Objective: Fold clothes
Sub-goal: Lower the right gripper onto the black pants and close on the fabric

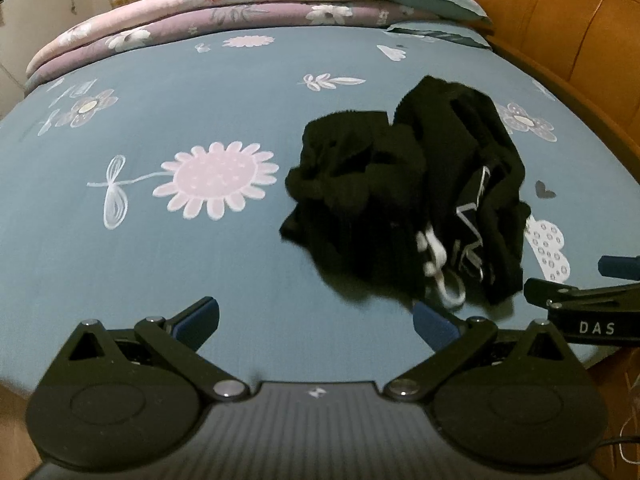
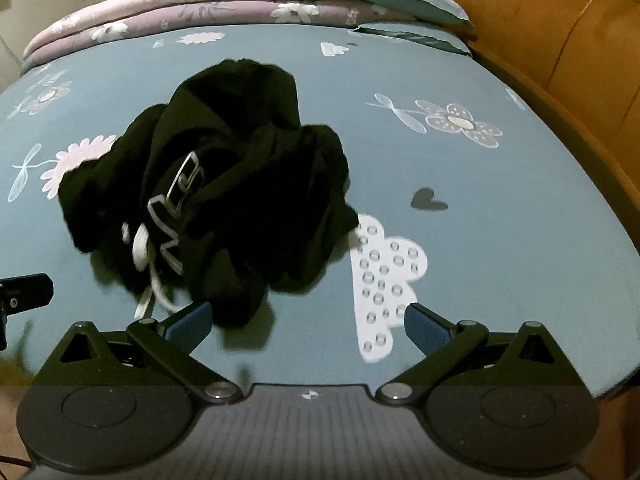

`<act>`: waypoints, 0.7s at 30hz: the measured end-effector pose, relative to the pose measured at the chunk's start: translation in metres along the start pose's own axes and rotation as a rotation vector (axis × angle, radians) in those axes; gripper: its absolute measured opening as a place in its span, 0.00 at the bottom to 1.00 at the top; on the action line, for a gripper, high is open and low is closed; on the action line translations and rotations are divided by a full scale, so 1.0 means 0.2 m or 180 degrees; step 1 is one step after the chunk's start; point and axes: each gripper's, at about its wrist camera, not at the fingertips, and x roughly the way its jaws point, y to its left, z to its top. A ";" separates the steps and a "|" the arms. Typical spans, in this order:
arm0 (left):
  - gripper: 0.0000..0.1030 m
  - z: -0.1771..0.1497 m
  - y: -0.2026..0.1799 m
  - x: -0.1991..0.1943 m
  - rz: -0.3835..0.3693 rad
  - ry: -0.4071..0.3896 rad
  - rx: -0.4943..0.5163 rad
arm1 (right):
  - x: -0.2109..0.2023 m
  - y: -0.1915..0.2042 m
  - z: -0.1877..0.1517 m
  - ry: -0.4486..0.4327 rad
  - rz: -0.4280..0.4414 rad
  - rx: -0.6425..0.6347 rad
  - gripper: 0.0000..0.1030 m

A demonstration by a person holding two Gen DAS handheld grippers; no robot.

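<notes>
A crumpled black garment (image 1: 404,196) with white lettering and a white drawstring (image 1: 434,264) lies in a heap on the blue flowered bed sheet (image 1: 160,264). My left gripper (image 1: 316,320) stands open just short of the heap, which lies ahead and to its right. In the right wrist view the same garment (image 2: 224,184) lies ahead and to the left. My right gripper (image 2: 308,324) is open, its left fingertip (image 2: 188,326) right beside the garment's near fold. The right gripper (image 1: 580,300) also shows at the right edge of the left wrist view.
Folded pink and mauve quilts (image 1: 224,4) and blue pillows (image 1: 432,0) are stacked at the far end of the bed. A wooden bed frame (image 1: 560,40) runs along the right side. Open sheet lies to the left of the garment.
</notes>
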 end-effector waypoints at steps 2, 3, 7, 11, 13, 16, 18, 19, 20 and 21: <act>0.99 0.05 0.00 0.01 -0.0005 -0.0008 0.0013 | 0.01 -0.01 0.06 -0.0009 0.0021 -0.0015 1.00; 0.99 0.08 0.00 0.02 -0.0004 -0.0016 0.0017 | 0.01 -0.01 0.09 -0.0022 0.0029 -0.0026 1.00; 0.99 0.20 0.02 0.06 0.0025 -0.0004 0.0000 | 0.04 -0.02 0.20 -0.0060 0.0069 -0.0039 1.00; 0.99 0.29 0.04 0.11 0.0001 0.0037 -0.0010 | 0.08 -0.02 0.30 -0.0008 0.0110 -0.0046 1.00; 0.99 0.34 0.04 0.13 -0.0033 0.0039 -0.0003 | 0.10 -0.02 0.34 0.0003 0.0156 -0.0053 1.00; 0.99 0.40 0.03 0.17 -0.0108 0.0053 0.0035 | 0.12 -0.01 0.40 0.0030 0.0322 -0.0063 1.00; 0.99 0.42 0.02 0.22 -0.0125 0.0102 0.0088 | 0.15 0.01 0.42 0.0077 0.0387 -0.0088 1.00; 0.99 0.43 0.01 0.25 -0.0120 0.0129 0.0126 | 0.17 0.01 0.43 0.0110 0.0390 -0.0105 1.00; 0.99 0.44 0.00 0.28 -0.0108 0.0153 0.0161 | 0.20 0.02 0.44 0.0151 0.0371 -0.0125 1.00; 0.99 0.45 -0.01 0.30 -0.0106 0.0173 0.0190 | 0.22 0.02 0.44 0.0178 0.0356 -0.0138 1.00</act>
